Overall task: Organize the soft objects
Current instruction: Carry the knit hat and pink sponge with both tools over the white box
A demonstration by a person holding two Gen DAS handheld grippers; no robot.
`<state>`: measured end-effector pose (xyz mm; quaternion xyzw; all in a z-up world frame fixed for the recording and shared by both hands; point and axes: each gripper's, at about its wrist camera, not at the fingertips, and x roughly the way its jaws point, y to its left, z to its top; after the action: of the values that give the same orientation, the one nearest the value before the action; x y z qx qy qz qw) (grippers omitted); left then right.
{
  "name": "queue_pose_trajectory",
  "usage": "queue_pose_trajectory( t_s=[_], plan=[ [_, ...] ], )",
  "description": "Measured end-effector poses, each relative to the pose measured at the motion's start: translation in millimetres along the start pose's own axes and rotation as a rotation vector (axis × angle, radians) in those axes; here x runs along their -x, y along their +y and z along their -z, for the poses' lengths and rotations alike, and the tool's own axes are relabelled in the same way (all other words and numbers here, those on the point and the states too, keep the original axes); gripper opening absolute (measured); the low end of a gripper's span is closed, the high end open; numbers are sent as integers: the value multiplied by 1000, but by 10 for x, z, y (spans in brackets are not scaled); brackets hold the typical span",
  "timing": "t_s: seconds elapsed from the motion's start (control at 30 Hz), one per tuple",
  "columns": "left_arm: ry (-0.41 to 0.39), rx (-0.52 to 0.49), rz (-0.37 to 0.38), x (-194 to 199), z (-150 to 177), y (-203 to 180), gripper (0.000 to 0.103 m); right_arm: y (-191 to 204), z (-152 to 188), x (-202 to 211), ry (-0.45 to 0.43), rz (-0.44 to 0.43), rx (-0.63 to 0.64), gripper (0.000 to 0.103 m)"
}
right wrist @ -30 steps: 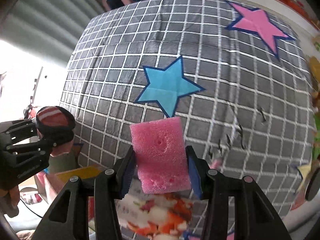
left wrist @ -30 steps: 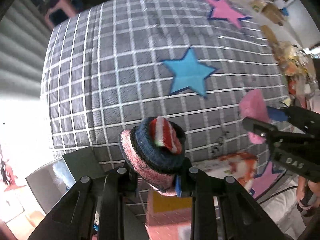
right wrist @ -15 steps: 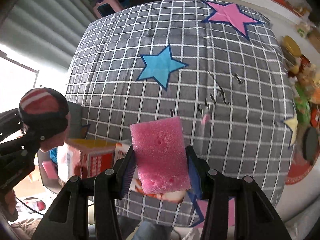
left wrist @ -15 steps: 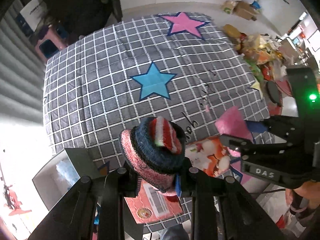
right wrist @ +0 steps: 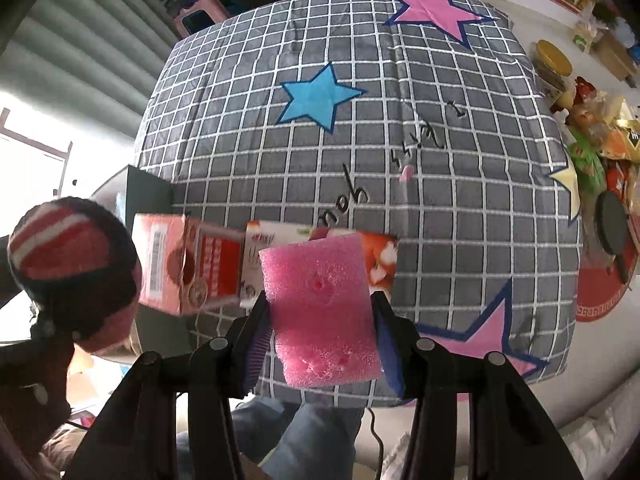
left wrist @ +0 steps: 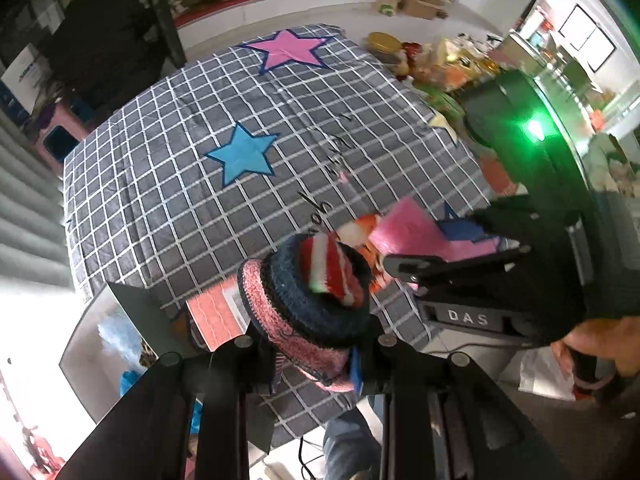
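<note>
My left gripper [left wrist: 316, 344] is shut on a rolled sock bundle [left wrist: 308, 300], navy and pink with a red and white striped core. It also shows at the left of the right wrist view [right wrist: 72, 276]. My right gripper [right wrist: 320, 324] is shut on a pink sponge block [right wrist: 320, 312], which also shows in the left wrist view [left wrist: 404, 232]. Both are held high above a grey checked cloth [right wrist: 360, 160] with stars.
Two printed cartons [right wrist: 188, 268] lie at the cloth's near edge, below the grippers. A grey bin [left wrist: 104, 340] stands off the cloth's near left corner. Packaged goods [right wrist: 588, 132] clutter the floor to the right. A person [left wrist: 100, 36] stands at the far side.
Both grippers have risen and pulled back from the cloth with their loads still held. More of the cloth, the cartons and the room has come into view.
</note>
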<state>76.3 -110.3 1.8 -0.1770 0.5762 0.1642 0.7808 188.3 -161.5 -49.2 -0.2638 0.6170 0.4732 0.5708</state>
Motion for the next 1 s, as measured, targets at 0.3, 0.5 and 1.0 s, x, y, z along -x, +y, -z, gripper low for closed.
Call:
queue_pose_trajectory(
  t_s=[0.3,0.5,1.0],
  plan=[
    [-6,54,-14,150,460,161,27,414,260,-3,17,-9,78,49],
    [-15,149,-36,233,757,429,27,790,357,33,19,-35,169,49],
    [-61,410,-124,495,1520,1154,27,1899,356,115,0,-86,454,49]
  ],
)
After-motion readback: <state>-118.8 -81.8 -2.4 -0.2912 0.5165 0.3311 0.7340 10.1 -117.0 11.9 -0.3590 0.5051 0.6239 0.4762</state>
